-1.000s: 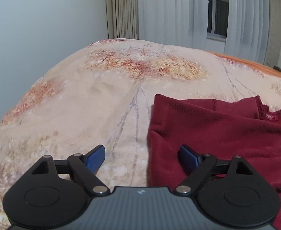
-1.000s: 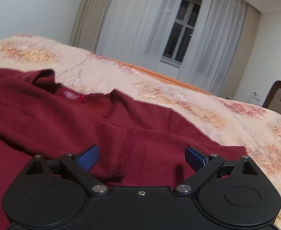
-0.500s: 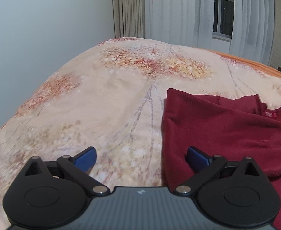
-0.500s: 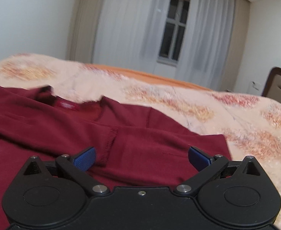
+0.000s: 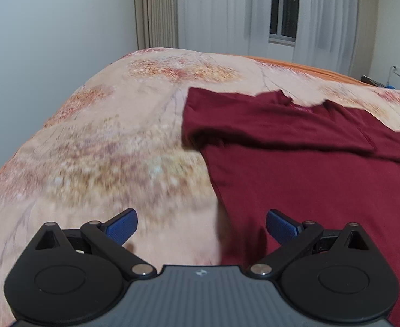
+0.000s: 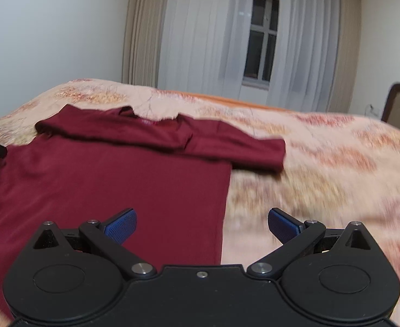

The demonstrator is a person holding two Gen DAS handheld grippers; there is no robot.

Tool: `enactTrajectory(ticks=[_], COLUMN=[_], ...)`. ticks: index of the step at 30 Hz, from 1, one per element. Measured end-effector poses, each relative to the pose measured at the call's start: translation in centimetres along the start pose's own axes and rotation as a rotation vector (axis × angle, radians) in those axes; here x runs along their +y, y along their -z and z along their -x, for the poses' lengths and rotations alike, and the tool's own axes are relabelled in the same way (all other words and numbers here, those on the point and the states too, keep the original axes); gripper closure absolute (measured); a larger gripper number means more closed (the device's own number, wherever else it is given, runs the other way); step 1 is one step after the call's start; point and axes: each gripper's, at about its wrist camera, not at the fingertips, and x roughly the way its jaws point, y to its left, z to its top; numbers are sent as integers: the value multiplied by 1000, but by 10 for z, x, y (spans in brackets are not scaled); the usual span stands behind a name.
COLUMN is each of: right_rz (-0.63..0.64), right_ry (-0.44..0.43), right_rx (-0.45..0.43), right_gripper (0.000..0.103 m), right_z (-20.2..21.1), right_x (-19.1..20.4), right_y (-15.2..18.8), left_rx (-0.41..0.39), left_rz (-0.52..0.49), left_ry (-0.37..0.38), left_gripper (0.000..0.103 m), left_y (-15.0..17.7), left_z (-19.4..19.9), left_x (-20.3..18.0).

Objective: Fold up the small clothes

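A dark red shirt (image 6: 118, 179) lies flat on the bed (image 6: 322, 169), collar toward the far side by the window (image 6: 259, 51). Both sleeves are folded inward across the chest, making a band of doubled cloth just below the collar; a small red label shows at the neck, too blurred to read. In the right wrist view the body of the shirt runs down to the lower left corner, with its straight side edge passing between the 2 blue pads. In the left wrist view the shirt (image 5: 309, 179) fills the right half, its other side edge slanting down toward the middle of the frame.

The right gripper (image 6: 202, 224) is released, its pads spread wide above the shirt's side edge, one pad over cloth and the other over the bedspread, nothing between them. The left gripper (image 5: 202, 224) is likewise spread wide and holds nothing, one pad over the bedspread and the other over the shirt. A dark sliver at the left edge of the right wrist view cannot be identified for certain.

The bedspread (image 5: 104, 163) is beige with rust-coloured flower patches, much of it blurred. Behind the bed hang white curtains (image 6: 205, 41) and a plain wall (image 5: 50, 54) stands on the left.
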Motion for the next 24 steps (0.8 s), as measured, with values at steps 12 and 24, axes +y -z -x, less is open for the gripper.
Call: enactTrajectory(ticks=[12, 24], right_rz=[6, 27], right_ry=[-39, -81], right_rx=[-5, -14], right_gripper=[1, 1], right_z=[60, 61], right_x=[34, 49], right_y=[55, 52], left_rx=[-9, 11], left_rz=[-66, -60], left_ry=[1, -6], left_gripper=[0, 0], left_y=[71, 78], left_z=[55, 61], left_x=[-24, -25])
